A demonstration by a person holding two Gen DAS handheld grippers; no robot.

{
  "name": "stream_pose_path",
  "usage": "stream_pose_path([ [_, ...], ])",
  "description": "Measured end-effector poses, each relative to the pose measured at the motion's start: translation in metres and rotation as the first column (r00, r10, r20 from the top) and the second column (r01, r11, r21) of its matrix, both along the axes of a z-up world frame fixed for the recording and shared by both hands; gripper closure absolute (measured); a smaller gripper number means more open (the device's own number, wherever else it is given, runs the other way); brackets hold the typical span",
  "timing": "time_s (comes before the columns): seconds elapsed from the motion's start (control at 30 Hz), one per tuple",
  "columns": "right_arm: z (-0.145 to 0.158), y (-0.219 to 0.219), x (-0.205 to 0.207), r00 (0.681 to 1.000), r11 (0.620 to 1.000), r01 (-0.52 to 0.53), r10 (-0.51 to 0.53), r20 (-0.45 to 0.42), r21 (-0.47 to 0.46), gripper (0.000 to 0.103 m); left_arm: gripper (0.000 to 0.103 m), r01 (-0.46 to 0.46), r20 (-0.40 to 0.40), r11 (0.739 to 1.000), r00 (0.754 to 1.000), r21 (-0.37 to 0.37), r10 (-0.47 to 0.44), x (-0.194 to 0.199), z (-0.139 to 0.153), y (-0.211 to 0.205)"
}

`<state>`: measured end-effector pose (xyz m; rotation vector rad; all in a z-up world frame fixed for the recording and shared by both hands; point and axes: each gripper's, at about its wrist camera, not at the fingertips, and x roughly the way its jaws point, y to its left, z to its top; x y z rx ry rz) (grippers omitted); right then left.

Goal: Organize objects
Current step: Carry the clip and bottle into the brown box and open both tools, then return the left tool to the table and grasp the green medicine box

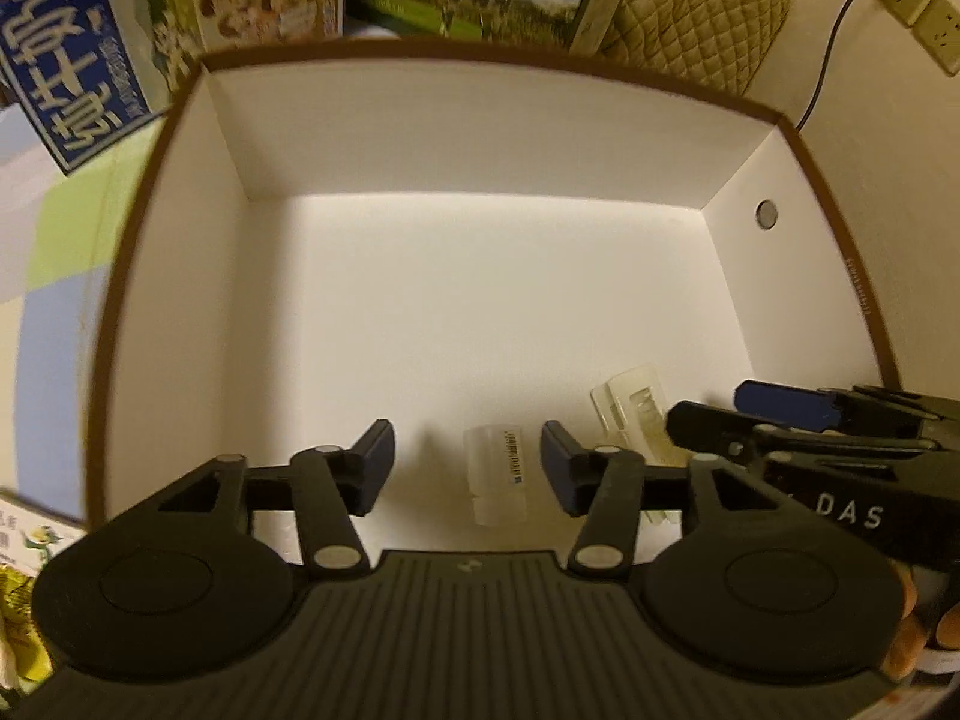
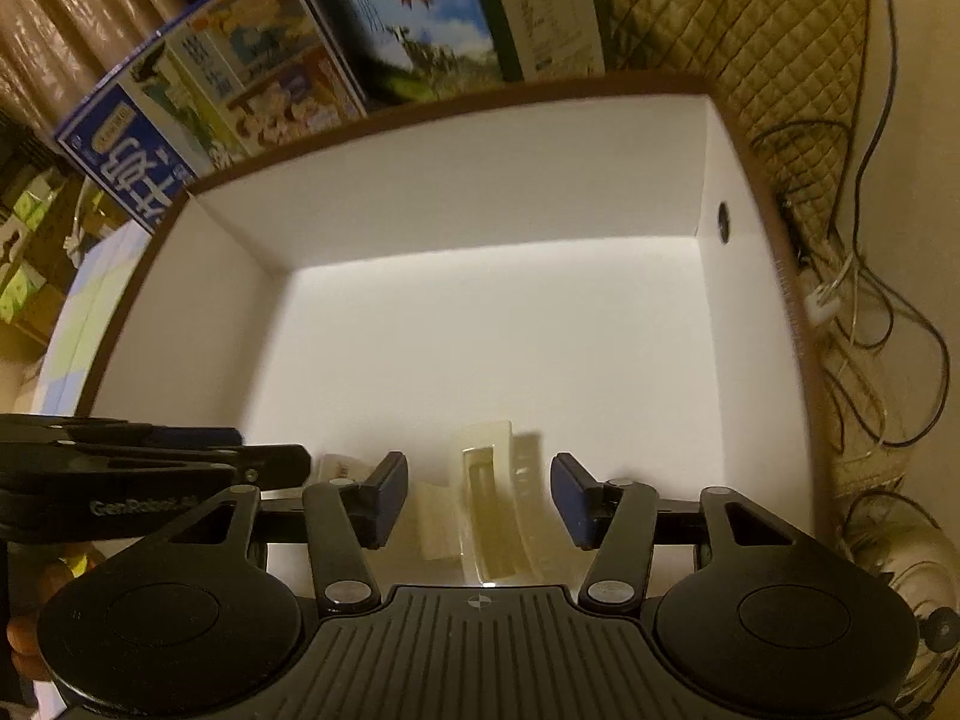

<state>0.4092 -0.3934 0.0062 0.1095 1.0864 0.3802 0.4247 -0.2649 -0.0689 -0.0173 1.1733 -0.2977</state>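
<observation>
Both jaws stood spread apart, and neither pair pinched anything. The left gripper (image 1: pixel 467 465) hung over the near end of a white box (image 1: pixel 492 300), and a small clear tube with a barcode label (image 1: pixel 498 474) lay on the box floor in the gap between its blue pads (image 1: pixel 379 462), touching neither. The right gripper (image 2: pixel 479 501) hung just beside it over the same box, and a pale translucent plastic case (image 2: pixel 489 516) lay below the gap between its pads, also free. In the left wrist view this case (image 1: pixel 630 414) was partly hidden behind the right gripper's fingers (image 1: pixel 780 405), so its full shape was hard to make out. In the right wrist view only a small part of the tube (image 2: pixel 336 468) showed behind the left gripper's dark fingers (image 2: pixel 180 450). A few fingertips of the person (image 1: pixel 900 618) showed at the lower right edge of the left wrist view.

The rest of the box floor was bare white, and a round dark hole (image 1: pixel 766 214) sat in its right wall. The rim of the box was brown. Behind the far wall stood several printed cartons (image 2: pixel 240 78), one blue with white characters (image 1: pixel 66 72). A quilted beige cover (image 2: pixel 750 30) lay at the far right, with loose cables (image 2: pixel 870 300) beside it and a wall socket (image 1: pixel 918 12) above. The bench under the box was mostly cut off.
</observation>
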Motion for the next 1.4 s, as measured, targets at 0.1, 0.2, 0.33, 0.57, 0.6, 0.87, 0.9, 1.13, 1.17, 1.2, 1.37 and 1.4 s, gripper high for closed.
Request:
stream_pose_path([
  [0.1,0.011,-0.003,-0.009,0.999,1.000,-0.003,0.003,0.034,-0.003,0.052,0.048,-0.005,0.025,1.000,1.000,-0.020,0.005,-0.010,0.013,0.005],
  [0.2,0.023,-0.010,-0.021,0.998,1.000,0.004,-0.005,0.060,0.018,0.052,0.044,-0.001,0.066,1.000,0.998,-0.023,0.002,-0.023,0.025,0.010],
  [0.33,0.033,-0.006,-0.031,0.995,0.999,0.012,-0.016,0.096,0.038,0.052,0.043,-0.001,0.109,1.000,0.994,-0.030,0.004,-0.043,0.044,0.016],
  [0.57,0.049,-0.007,-0.068,0.990,0.999,0.030,-0.036,0.138,0.045,0.052,0.042,-0.042,0.171,0.999,0.984,-0.033,0.047,-0.083,0.061,0.039],
  [0.6,0.051,-0.006,-0.073,0.989,0.998,0.032,-0.038,0.142,0.047,0.052,0.042,-0.051,0.173,0.998,0.983,-0.033,0.056,-0.089,0.063,0.043],
  [0.87,0.061,0.004,-0.101,0.987,0.997,0.032,-0.043,0.152,0.073,0.052,0.042,-0.097,0.188,0.995,0.977,-0.030,0.100,-0.127,0.072,0.075],
  [0.9,0.062,0.005,-0.104,0.987,0.997,0.033,-0.044,0.153,0.074,0.052,0.042,-0.099,0.190,0.995,0.976,-0.030,0.103,-0.131,0.073,0.078],
  [1.13,0.063,0.018,-0.126,0.987,0.997,0.028,-0.039,0.154,0.071,0.052,0.042,-0.128,0.196,0.991,0.972,-0.031,0.131,-0.156,0.074,0.104],
  [1.17,0.062,0.020,-0.129,0.988,0.997,0.025,-0.035,0.152,0.072,0.052,0.042,-0.134,0.194,0.990,0.971,-0.030,0.138,-0.161,0.074,0.109],
  [1.2,0.061,0.023,-0.131,0.988,0.997,0.022,-0.033,0.149,0.072,0.052,0.042,-0.141,0.191,0.990,0.971,-0.029,0.144,-0.164,0.073,0.114],
  [1.37,0.056,0.039,-0.146,0.991,0.997,0.001,-0.011,0.134,0.074,0.052,0.042,-0.184,0.178,0.983,0.967,-0.022,0.185,-0.182,0.070,0.142],
  [1.4,0.056,0.044,-0.149,0.991,0.997,-0.006,-0.004,0.133,0.075,0.052,0.042,-0.194,0.175,0.981,0.965,-0.020,0.194,-0.186,0.070,0.147],
])
